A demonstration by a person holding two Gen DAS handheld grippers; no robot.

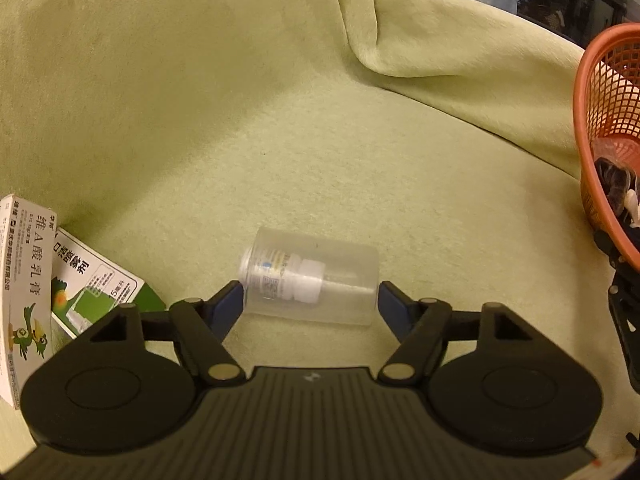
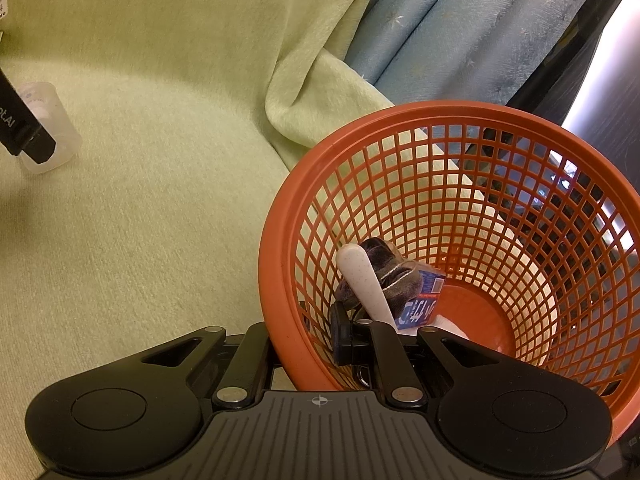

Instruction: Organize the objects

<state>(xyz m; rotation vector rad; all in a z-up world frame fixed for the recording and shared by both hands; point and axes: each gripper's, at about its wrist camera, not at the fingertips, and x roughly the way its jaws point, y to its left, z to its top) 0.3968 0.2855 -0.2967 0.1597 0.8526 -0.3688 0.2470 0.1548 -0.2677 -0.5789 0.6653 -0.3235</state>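
Note:
A clear plastic spray bottle with a white label lies on its side on the green blanket. My left gripper is open, its blue-padded fingers on either side of the bottle's two ends, touching or nearly so. The bottle also shows in the right wrist view, partly behind the left gripper's finger. My right gripper is shut on the near rim of the orange mesh basket. The basket holds a white spoon handle, dark cloth and a blue box.
Two medicine boxes lie at the left: a white one and a green-and-white one. The blanket rises in folds at the back. A blue curtain hangs behind the basket. The basket's edge shows at right.

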